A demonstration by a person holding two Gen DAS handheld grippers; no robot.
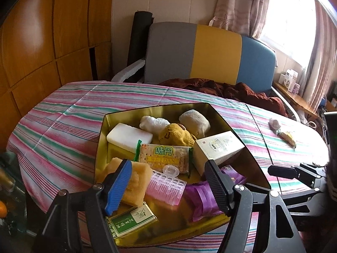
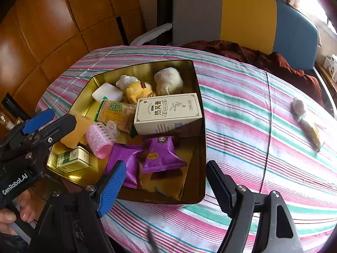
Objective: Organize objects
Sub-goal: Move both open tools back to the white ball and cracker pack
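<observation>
The left gripper [image 1: 168, 184] hangs low over the near end of the gold tin tray [image 1: 151, 110], tilted down, its jaws spread wide and holding nothing; the blue finger pad [image 1: 119, 186] sits in front of a yellow sponge [image 1: 137, 181], though contact cannot be judged. Between the fingers lie a pink hair roller [image 1: 166, 186] and a purple snack packet [image 1: 202, 198]. Further in are a green tea box [image 1: 131, 218], a white soap bar [image 1: 129, 137], a Weidan cracker packet [image 1: 165, 155] and a white medicine carton [image 1: 219, 147].

The right gripper [image 2: 166, 186] hovers above the tray's near right corner and the striped tablecloth [image 2: 252, 147], jaws likewise wide and empty. Well apart on the cloth to the right lies a small wrapped bundle [image 2: 306, 122], outside the tray.
</observation>
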